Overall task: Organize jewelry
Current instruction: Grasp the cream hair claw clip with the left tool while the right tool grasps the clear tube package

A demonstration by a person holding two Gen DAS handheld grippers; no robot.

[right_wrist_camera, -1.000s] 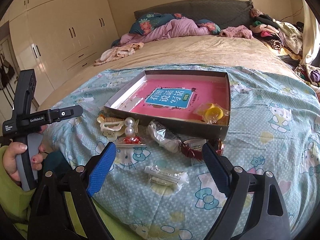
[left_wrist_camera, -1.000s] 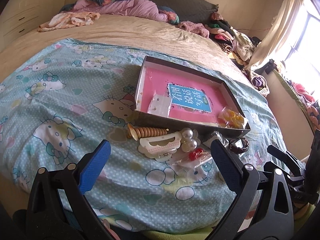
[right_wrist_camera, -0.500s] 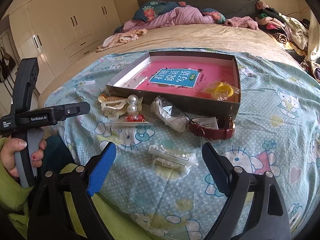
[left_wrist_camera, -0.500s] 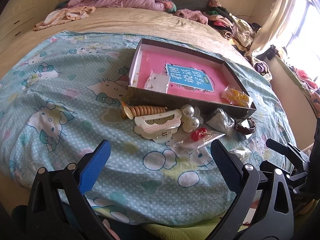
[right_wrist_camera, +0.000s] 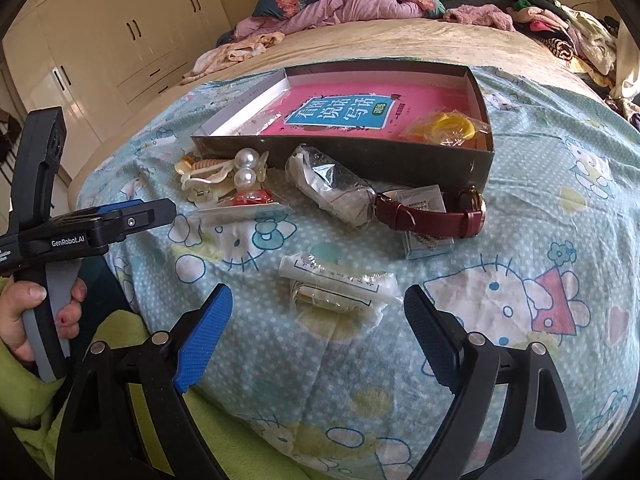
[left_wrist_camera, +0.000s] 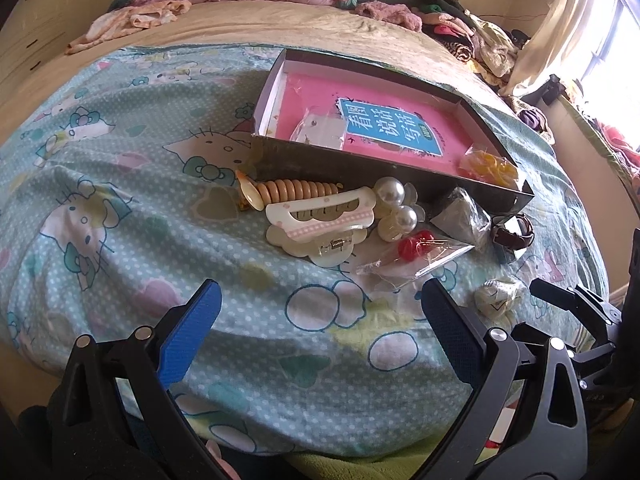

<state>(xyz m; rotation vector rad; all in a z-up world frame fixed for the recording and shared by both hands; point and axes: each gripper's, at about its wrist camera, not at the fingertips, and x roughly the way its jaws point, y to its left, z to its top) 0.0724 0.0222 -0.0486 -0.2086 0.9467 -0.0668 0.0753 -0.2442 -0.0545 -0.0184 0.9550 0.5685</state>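
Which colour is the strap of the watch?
Dark red strap, clearest in the right wrist view.

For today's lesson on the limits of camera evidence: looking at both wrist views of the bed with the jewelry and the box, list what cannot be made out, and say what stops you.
1. Watch face: right wrist view shows it edge-on; left wrist view too small.
2. Contents of the crumpled clear bag: glare and folds hide them in both views.
3. Print on the small flat packet nearest the right gripper: too small.
4. Box floor under the pink book: covered.
5. Left gripper handle: cut off by the left wrist view's lower edge.
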